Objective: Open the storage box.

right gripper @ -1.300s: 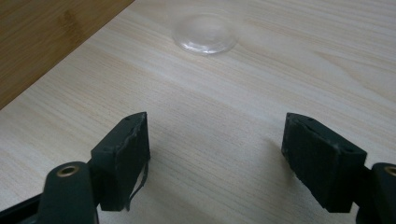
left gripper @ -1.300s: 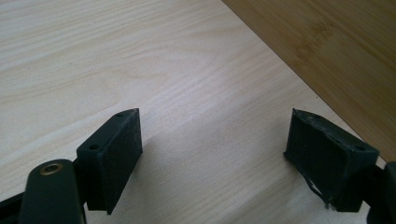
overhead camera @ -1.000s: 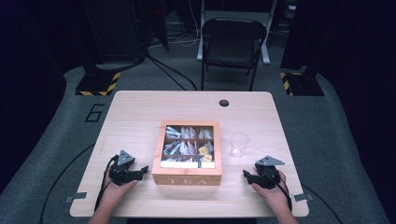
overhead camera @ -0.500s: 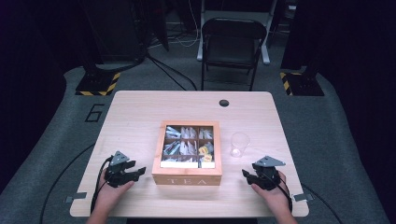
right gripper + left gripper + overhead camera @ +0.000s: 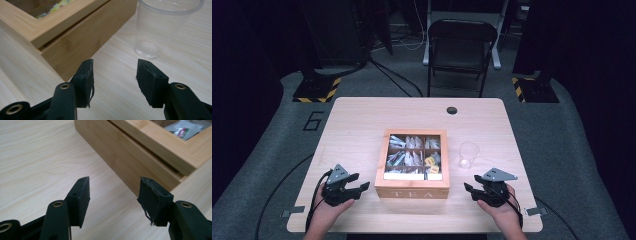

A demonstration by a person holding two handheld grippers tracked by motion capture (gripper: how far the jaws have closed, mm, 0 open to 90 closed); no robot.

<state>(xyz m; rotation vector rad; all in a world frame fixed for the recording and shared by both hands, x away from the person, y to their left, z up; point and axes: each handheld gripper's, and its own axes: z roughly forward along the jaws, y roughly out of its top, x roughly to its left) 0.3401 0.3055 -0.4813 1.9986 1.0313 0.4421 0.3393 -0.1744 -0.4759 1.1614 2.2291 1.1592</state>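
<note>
Tea box (image 5: 415, 167): lid closed, flanked by both grippers.
Left gripper (image 5: 360, 187): released, empty.
Right gripper (image 5: 468, 189): released, empty; its jaws have just been opening.
Advice: lid edge is best approached squarely, cup (image 5: 468, 154) beside box avoided.

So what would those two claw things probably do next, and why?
Probably the left gripper and right gripper move in toward the wooden tea box. Both stand open and empty at its two sides, its lid looks closed, and the plastic cup stands apart, untouched.
</note>
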